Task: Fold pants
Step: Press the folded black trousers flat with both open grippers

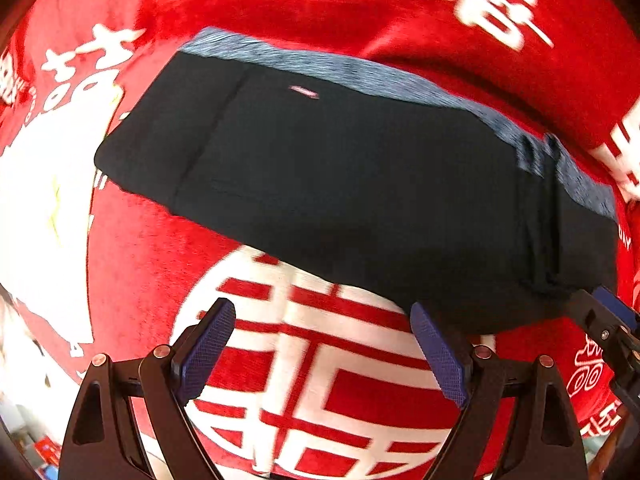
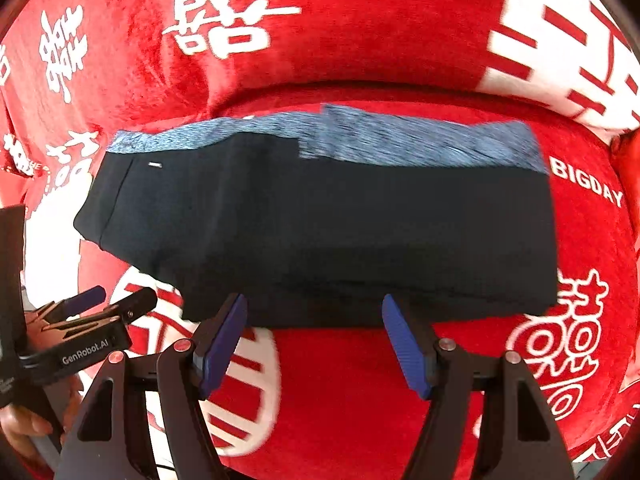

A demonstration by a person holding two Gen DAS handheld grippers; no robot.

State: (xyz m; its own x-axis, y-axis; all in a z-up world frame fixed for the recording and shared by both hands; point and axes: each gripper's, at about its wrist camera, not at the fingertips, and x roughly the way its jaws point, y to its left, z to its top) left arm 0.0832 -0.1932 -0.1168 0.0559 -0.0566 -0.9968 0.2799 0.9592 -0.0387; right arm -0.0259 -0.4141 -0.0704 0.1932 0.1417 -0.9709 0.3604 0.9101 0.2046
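Observation:
The pants [image 1: 340,184] are black with a blue-grey waistband [image 1: 360,72]. They lie folded into a flat rectangle on the red blanket, and they also show in the right wrist view [image 2: 320,232]. My left gripper [image 1: 324,344] is open and empty, held just short of the pants' near edge. My right gripper [image 2: 314,336] is open and empty, with its fingertips at the near edge of the folded pants. The left gripper also shows at the left of the right wrist view [image 2: 108,300], and the right gripper shows at the right edge of the left wrist view [image 1: 600,312].
A red blanket [image 2: 360,392] with white characters and a large white emblem [image 1: 320,380] covers the whole surface. It rises in a soft ridge [image 2: 360,40] behind the pants.

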